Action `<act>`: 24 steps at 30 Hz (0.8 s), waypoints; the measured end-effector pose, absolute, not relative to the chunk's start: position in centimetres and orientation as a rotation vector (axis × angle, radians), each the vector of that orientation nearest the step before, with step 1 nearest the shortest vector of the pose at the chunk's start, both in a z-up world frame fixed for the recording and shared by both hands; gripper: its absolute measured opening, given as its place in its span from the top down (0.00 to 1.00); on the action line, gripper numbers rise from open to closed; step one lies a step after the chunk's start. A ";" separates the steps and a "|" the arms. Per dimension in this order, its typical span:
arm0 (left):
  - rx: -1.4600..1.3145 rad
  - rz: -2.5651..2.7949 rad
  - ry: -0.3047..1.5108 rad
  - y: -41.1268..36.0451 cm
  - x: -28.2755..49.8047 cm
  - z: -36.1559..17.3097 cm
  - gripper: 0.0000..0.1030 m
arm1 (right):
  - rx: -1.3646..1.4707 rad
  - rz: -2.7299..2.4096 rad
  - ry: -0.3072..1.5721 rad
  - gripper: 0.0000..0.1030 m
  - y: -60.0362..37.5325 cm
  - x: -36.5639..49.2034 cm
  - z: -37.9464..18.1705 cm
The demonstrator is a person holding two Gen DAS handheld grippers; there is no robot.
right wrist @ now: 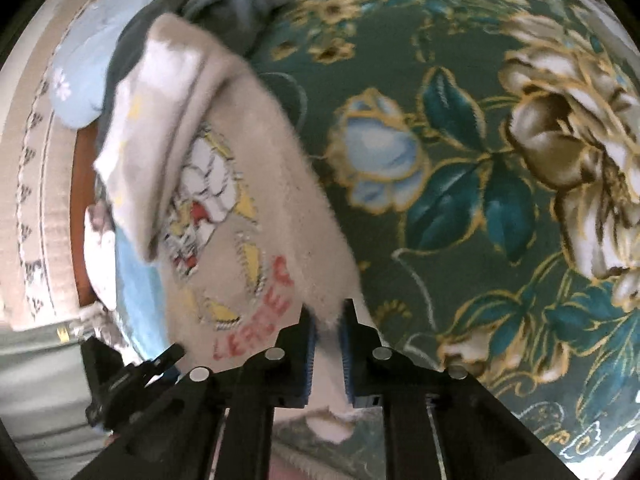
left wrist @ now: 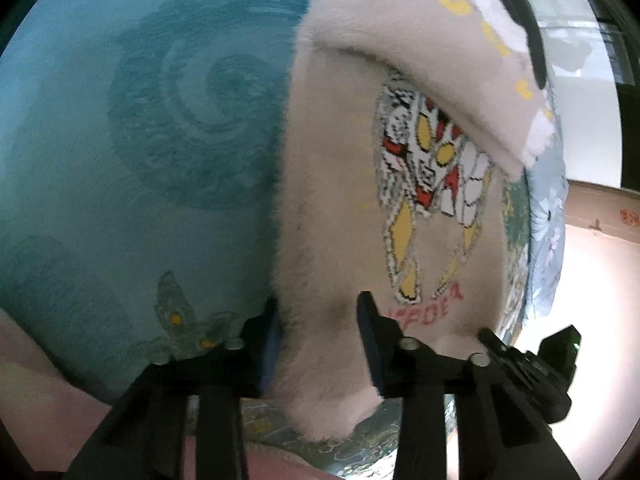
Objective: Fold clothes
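A fuzzy beige sweater (left wrist: 340,208) with a knitted red, yellow and white figure and red lettering lies on a bed, one sleeve folded across it. My left gripper (left wrist: 318,312) straddles its bottom hem, fingers apart with the fabric bunched between them. My right gripper (right wrist: 328,316) is shut on the sweater's other bottom corner (right wrist: 256,200); the fabric is pinched between the blue pads (right wrist: 347,344). Each gripper's black body shows at the edge of the other's view.
A teal swirl-patterned blanket (left wrist: 140,140) lies to the left in the left wrist view. A green floral bedspread (right wrist: 480,160) covers the bed. Dark grey clothes (right wrist: 240,4) and a light blue pillow (right wrist: 80,60) lie at the far side. A pale floor (left wrist: 600,320) lies beyond the bed's edge.
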State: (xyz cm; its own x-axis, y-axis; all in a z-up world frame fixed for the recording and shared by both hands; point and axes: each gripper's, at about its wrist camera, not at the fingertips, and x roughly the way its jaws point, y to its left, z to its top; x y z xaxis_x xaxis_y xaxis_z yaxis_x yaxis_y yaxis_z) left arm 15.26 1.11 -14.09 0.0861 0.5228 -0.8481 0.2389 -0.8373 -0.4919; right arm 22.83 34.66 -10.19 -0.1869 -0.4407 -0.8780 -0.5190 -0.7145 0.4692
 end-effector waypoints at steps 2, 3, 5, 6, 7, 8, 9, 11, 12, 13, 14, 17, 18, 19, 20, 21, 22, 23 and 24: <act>-2.137 1.841 -0.775 -0.3 15.1 -13.3 0.79 | -1.966 2.104 1.168 0.90 34.4 22.6 -9.0; -2.136 1.847 -0.779 -0.9 15.0 -13.0 0.84 | -1.963 2.122 1.173 0.90 34.4 22.5 -8.4; -2.111 1.859 -0.786 -1.0 14.9 -12.3 0.88 | -1.950 2.159 1.195 0.90 34.2 22.2 -7.1; -2.098 1.865 -0.788 -1.0 14.9 -11.9 0.88 | -1.942 2.179 1.208 0.90 34.2 22.1 -6.5; -2.081 1.871 -0.784 -1.0 14.8 -11.5 0.89 | -1.932 2.200 1.221 0.90 34.1 21.9 -5.8; -2.065 1.877 -0.781 -1.0 14.7 -11.0 0.89 | -1.923 2.220 1.232 0.90 33.9 21.8 -5.0; -2.052 1.880 -0.779 -1.0 14.6 -10.4 0.89 | -1.918 2.237 1.240 0.90 33.8 21.8 -4.3; -2.025 1.885 -0.775 -1.0 14.5 -9.2 0.90 | -1.924 2.262 1.242 0.90 33.6 21.8 -3.2; -2.012 1.886 -0.775 -1.1 14.4 -8.5 0.90 | -1.930 2.273 1.241 0.90 33.5 21.8 -2.6; -2.002 1.877 -0.780 -1.2 14.6 -7.9 0.90 | -1.936 2.280 1.242 0.90 33.4 21.8 -2.2; -1.995 1.865 -0.775 -1.4 14.8 -7.2 0.90 | -1.943 2.284 1.245 0.90 33.1 21.8 -1.9; -1.990 1.836 -0.736 -1.0 15.7 -6.0 0.90 | -1.978 2.268 1.243 0.90 32.7 22.3 -1.2; -1.994 1.825 -0.728 -1.2 16.0 -5.7 0.90 | -1.985 2.264 1.247 0.91 32.9 22.6 -0.9; -1.996 1.812 -0.723 -1.4 16.4 -5.3 0.90 | -1.992 2.259 1.251 0.91 33.0 22.9 -0.6; -1.995 1.796 -0.733 -1.6 16.7 -5.0 0.90 | -1.999 2.255 1.255 0.91 33.1 23.1 -0.3; -1.985 1.778 -0.750 -1.9 17.0 -4.6 0.90 | -2.006 2.250 1.259 0.91 33.3 23.4 -0.1; -1.976 1.772 -0.757 -2.4 17.1 -4.2 0.90 | -2.000 2.250 1.272 0.91 33.5 23.5 0.2; -1.971 1.770 -0.762 -2.8 17.0 -4.0 0.90 | -1.979 2.255 1.295 0.91 34.0 23.2 0.5; -1.974 1.771 -0.771 -3.1 16.6 -4.0 0.90 | -1.957 2.259 1.317 0.91 34.4 23.0 0.7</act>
